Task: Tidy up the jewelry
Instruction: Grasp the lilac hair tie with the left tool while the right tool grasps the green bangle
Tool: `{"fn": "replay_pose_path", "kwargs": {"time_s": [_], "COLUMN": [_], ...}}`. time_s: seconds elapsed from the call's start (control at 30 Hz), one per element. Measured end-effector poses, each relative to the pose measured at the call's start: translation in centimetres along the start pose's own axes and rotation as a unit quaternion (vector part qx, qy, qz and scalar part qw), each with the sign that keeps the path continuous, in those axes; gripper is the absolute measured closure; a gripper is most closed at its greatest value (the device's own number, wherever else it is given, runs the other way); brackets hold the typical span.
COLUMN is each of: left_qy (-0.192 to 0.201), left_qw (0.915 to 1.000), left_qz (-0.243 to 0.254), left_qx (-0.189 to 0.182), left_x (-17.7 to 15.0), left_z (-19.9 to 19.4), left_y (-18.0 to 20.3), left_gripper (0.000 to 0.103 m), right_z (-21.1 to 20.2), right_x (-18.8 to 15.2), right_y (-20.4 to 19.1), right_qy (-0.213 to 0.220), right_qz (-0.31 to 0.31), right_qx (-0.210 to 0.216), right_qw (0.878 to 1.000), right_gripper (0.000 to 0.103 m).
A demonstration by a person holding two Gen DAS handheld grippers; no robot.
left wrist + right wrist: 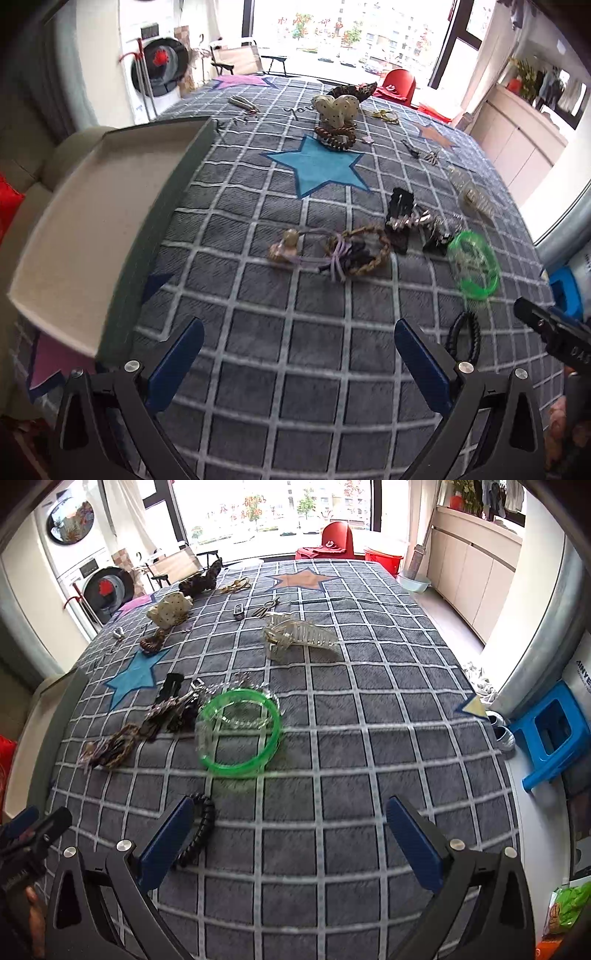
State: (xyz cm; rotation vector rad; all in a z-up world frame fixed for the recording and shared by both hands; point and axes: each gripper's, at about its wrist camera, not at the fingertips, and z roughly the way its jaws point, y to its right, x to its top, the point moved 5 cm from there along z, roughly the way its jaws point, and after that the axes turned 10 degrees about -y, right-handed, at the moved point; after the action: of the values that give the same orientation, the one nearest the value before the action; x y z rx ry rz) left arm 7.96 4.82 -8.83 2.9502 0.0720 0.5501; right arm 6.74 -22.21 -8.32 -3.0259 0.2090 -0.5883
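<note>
Left gripper (299,354): jaws spread wide, nothing between them, hovering over bare grey checked cloth (280,406). Right gripper (290,834): likewise wide open and empty; a black coiled hair tie (197,830) lies just beside its left finger, apparently on the cloth and not gripped. Outward from the tools, the jewelry is scattered over the middle and far cloth. The green bangle (240,734) is the nearest large piece, lying flat and overlapping a clear bracelet; judged rigid, light and smooth, so likely to slip unless one finger goes inside the ring and one outside across its wall. The braided ring (364,251) and its purple cord look soft and light, will deform under the pads, and may drag neighbours along, since they are tangled with a beaded tie. The black clips (171,705) beside the bangle are piled together; separation appears necessary. The clear claw clip (299,637) stands well apart and looks stiff but brittle; best taken across the body, not the teeth. The left wrist view alone shows the open grey tray (92,229) at the cloth's left edge, empty, judged the destination. The right wrist view alone shows the claw clip plainly and a blue stool (550,734) on the floor.
</note>
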Motion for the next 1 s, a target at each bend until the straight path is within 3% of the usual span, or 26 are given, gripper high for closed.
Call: {"fn": "replay_pose_path", "kwargs": {"time_s": [0.13,0.2,0.33,0.37,0.47,0.63,0.67,0.73,0.77,0.87,0.93,1.0], "left_qy": [-0.017,-0.028,-0.038,-0.04,-0.036,-0.035,-0.038,-0.039,-0.038,-0.035,-0.029,-0.02], "left_qw": [0.999,0.9981,0.9968,0.9965,0.9965,0.9964,0.9956,0.9947,0.9943,0.9941,0.9945,0.9949], "left_qz": [-0.014,-0.023,-0.039,-0.041,-0.039,-0.034,-0.033,-0.034,-0.033,-0.03,-0.025,-0.022], "left_qx": [-0.038,-0.05,-0.059,-0.061,-0.064,-0.07,-0.079,-0.089,-0.094,-0.098,-0.097,-0.097], "left_x": [1.9,2.7,3.8,4.0,4.5,5.2,5.2,5.2,5.1,5.2,5.1,5.1], "left_z": [1.7,2.6,4.1,4.4,4.7,4.9,5.0,5.1,5.1,4.9,4.5,3.8], "left_y": [-0.2,-0.2,-0.7,-0.8,-0.9,-0.7,-0.5,-0.4,-0.4,-0.1,0.0,0.1], "left_gripper": [0.002,0.014,0.014,0.022,0.025,0.054,0.066,0.076,0.089,0.091,0.091,0.092], "right_z": [1.3,1.9,2.9,3.1,3.8,5.2,5.3,5.3,5.2,5.0,4.8,4.7], "right_x": [1.4,1.9,2.6,2.7,3.1,3.5,3.5,3.5,3.5,3.5,3.5,3.5], "right_y": [0.1,0.2,0.0,0.0,-0.2,-1.2,-1.4,-1.7,-1.9,-2.4,-2.7,-2.5], "right_qy": [-0.01,-0.016,-0.026,-0.028,-0.035,-0.043,-0.043,-0.04,-0.037,-0.03,-0.028,-0.027], "right_qz": [-0.002,-0.004,-0.006,-0.006,-0.007,-0.023,-0.029,-0.036,-0.039,-0.053,-0.059,-0.051], "right_qx": [-0.003,-0.005,-0.007,-0.007,-0.008,-0.026,-0.029,-0.036,-0.035,-0.034,-0.03,-0.024], "right_qw": [1.0,1.0,1.0,1.0,0.999,0.998,0.998,0.998,0.998,0.998,0.997,0.998], "right_gripper": [0.0,0.0,0.004,0.005,0.009,0.025,0.027,0.032,0.035,0.056,0.085,0.095]}}
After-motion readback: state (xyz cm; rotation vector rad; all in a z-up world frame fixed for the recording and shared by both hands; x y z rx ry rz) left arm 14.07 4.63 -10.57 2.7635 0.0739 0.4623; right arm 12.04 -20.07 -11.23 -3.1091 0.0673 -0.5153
